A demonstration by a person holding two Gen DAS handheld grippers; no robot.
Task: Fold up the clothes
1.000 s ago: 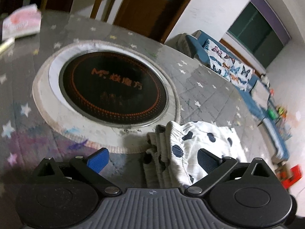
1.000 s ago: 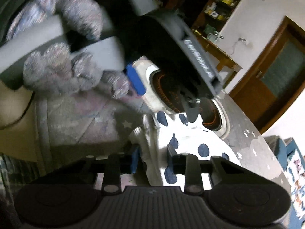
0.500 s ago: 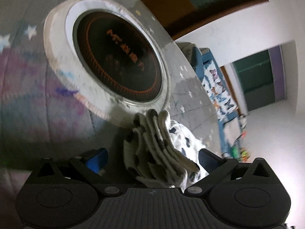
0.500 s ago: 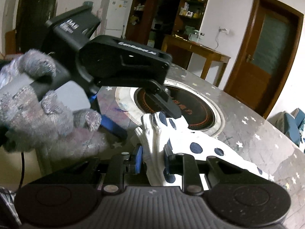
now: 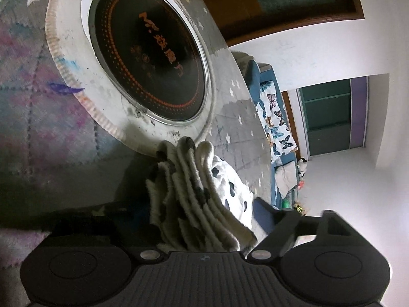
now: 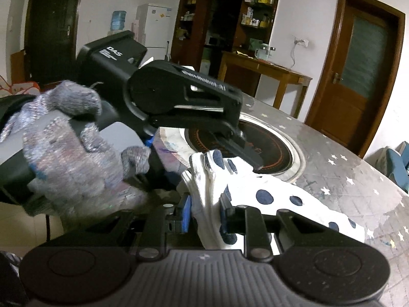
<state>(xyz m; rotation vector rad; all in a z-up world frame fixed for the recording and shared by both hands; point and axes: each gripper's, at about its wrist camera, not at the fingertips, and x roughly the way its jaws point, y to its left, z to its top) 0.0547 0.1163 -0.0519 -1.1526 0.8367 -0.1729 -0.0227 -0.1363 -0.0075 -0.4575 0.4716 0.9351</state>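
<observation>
I am gripping the polka-dot garment (image 6: 271, 199) with my right gripper (image 6: 204, 217), its fingers pinching a bunched edge just beside the round cooktop (image 5: 150, 58). My left gripper (image 5: 204, 220) is straddling the gathered waistband, apparently not yet clamped. I judge the regrasp step: next I should be closing left and spreading the cloth flat.

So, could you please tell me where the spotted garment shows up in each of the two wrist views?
Left wrist view: the spotted garment sits low in the centre, its bunched waistband between the left tongs.
Right wrist view: it lies low, centre to right, spread over the table and clamped in the right tongs.
Shared landmark: the round black cooktop just behind it.
</observation>
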